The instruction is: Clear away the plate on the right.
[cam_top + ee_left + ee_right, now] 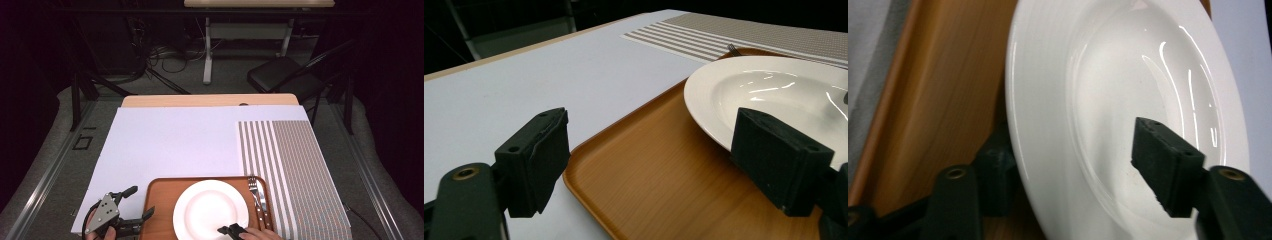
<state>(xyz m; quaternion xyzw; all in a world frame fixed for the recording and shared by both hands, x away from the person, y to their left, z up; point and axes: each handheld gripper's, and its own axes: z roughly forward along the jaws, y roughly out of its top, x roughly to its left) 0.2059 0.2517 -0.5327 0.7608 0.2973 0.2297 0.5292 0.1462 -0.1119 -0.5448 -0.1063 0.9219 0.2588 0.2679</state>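
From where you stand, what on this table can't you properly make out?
- Right gripper, high view: body cut off by the bottom edge.
- Its lower jaw, right gripper view: partly hidden under the plate rim; whether it touches the plate I cannot tell.
- Cutlery, high view: a fork shows, the piece beside it too small to name.
- Tray, left gripper view: far side hidden behind the plate.
- Left gripper, high view: hand cut off below.

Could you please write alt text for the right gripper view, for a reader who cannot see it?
A glossy round white ceramic plate lies on a brown wooden tray, seen close up. The right tool straddles the plate's near rim with its black jaws open: one above the plate's inside, the other low beside the rim over the tray, neither pressing on it.
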